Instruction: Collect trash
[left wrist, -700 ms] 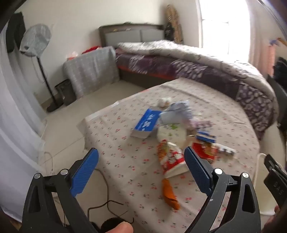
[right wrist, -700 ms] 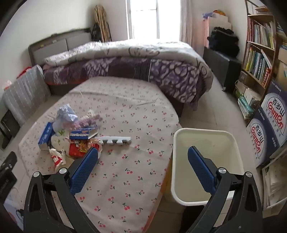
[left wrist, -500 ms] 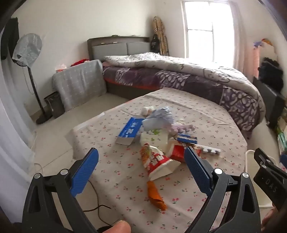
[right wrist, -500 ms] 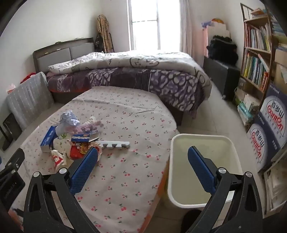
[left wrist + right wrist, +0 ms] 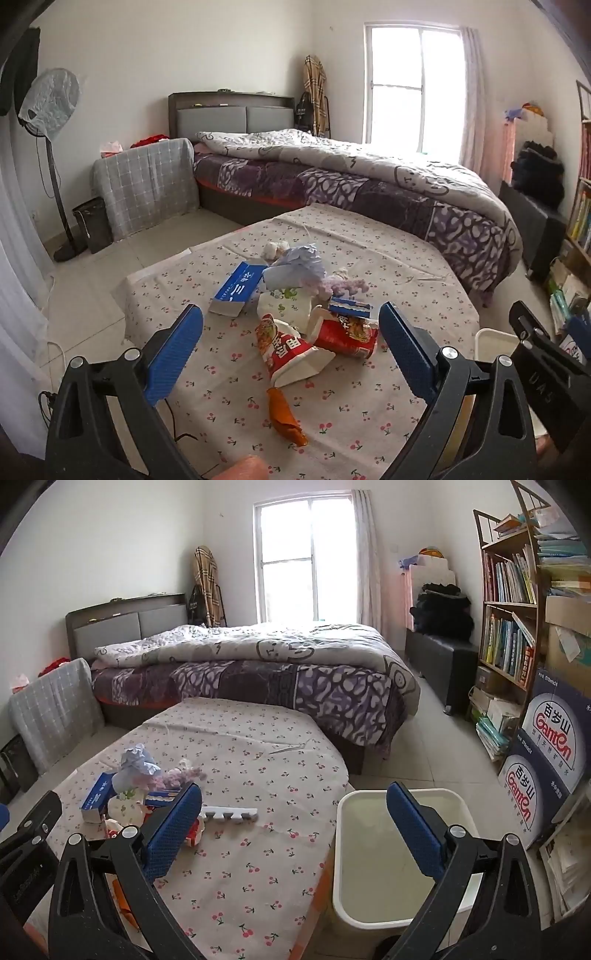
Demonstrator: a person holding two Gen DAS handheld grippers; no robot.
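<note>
A heap of trash lies on the cherry-print tablecloth: a blue box, crumpled pale-blue paper, a red cup-noodle tub, a red-and-white snack bag and an orange wrapper. A white comb-shaped foam strip lies beside the heap. My left gripper hovers open in front of the snack bag, nothing between its blue pads. My right gripper is open over the table edge, next to the white waste bin, whose inside looks empty.
A bed with a purple quilt stands behind the table. A bookshelf and blue water cartons line the right wall. A standing fan and a small dark bin are at the left.
Both views have tilted up, showing more of the walls and window. The left view has swung right, so the trash heap sits more centred between its fingers. Both grippers stay open.
</note>
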